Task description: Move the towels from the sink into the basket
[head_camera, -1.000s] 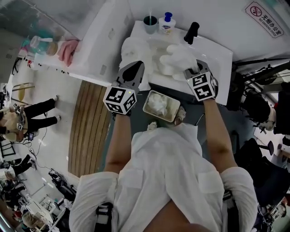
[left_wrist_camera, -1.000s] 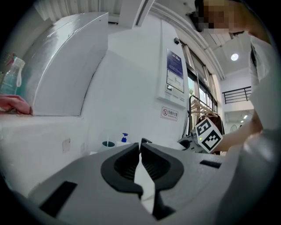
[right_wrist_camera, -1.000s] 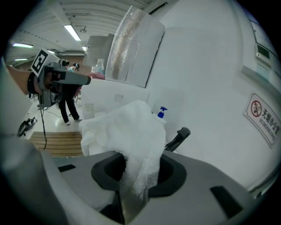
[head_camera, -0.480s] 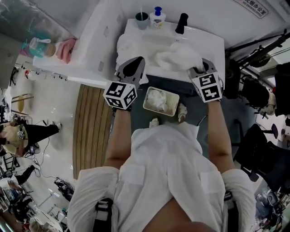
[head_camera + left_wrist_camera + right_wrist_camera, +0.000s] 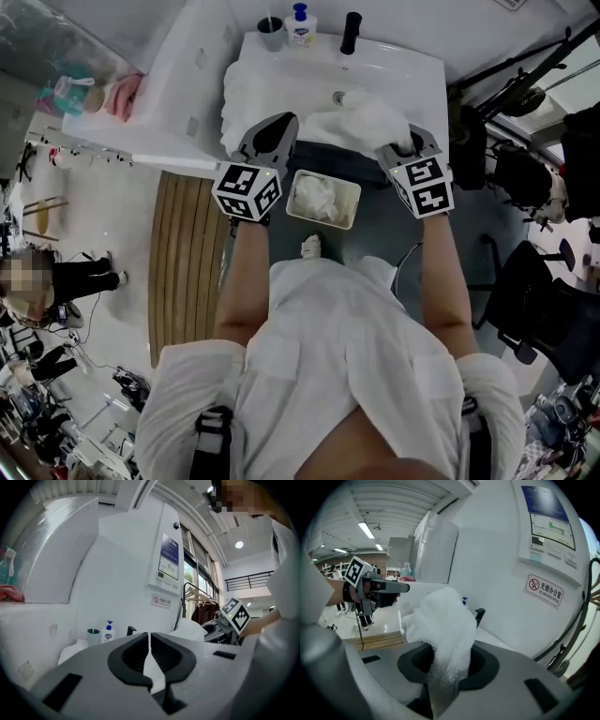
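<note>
The white sink (image 5: 412,70) is at the top of the head view, with white towels (image 5: 246,94) heaped in its left part. My right gripper (image 5: 404,146) is shut on another white towel (image 5: 364,122), which hangs over the sink's front edge. In the right gripper view that towel (image 5: 443,625) bulges up from between the jaws of the right gripper (image 5: 446,666). My left gripper (image 5: 276,133) is at the sink's front left, jaws together and holding nothing; the left gripper view (image 5: 150,640) shows only a thin slit. The basket (image 5: 349,190) stands on the floor between the grippers with one towel (image 5: 317,197) inside.
A soap bottle (image 5: 300,23), a cup (image 5: 270,31) and a black tap (image 5: 352,31) stand at the sink's back. A wooden slatted mat (image 5: 187,253) lies on the floor at the left. Dark chairs and stands (image 5: 534,178) crowd the right. A person (image 5: 56,281) stands far left.
Both grippers have drawn back from the basin toward the sink's front edge. The right one has carried its towel up and out of the basin, to just above the basket.
</note>
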Demonstrator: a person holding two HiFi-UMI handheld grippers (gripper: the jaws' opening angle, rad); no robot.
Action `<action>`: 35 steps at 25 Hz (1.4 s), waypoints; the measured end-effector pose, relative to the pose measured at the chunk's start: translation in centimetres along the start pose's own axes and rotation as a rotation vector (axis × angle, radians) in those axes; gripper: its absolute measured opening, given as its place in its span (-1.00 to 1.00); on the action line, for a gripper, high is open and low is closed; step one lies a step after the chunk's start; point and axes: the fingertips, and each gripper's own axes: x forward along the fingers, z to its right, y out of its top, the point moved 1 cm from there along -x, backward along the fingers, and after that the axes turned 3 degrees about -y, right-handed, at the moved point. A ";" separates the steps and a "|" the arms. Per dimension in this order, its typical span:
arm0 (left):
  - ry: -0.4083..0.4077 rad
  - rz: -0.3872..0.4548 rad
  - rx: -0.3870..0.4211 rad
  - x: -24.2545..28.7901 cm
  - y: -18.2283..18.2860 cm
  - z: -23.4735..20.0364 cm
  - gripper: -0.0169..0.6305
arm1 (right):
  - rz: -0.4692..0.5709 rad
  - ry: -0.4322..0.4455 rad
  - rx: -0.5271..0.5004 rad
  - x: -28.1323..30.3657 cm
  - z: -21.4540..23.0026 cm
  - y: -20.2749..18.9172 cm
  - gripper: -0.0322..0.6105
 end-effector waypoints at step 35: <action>0.113 0.004 -0.027 -10.8 -5.4 15.4 -0.88 | -0.061 0.368 -0.075 -12.8 -14.5 -11.8 -0.49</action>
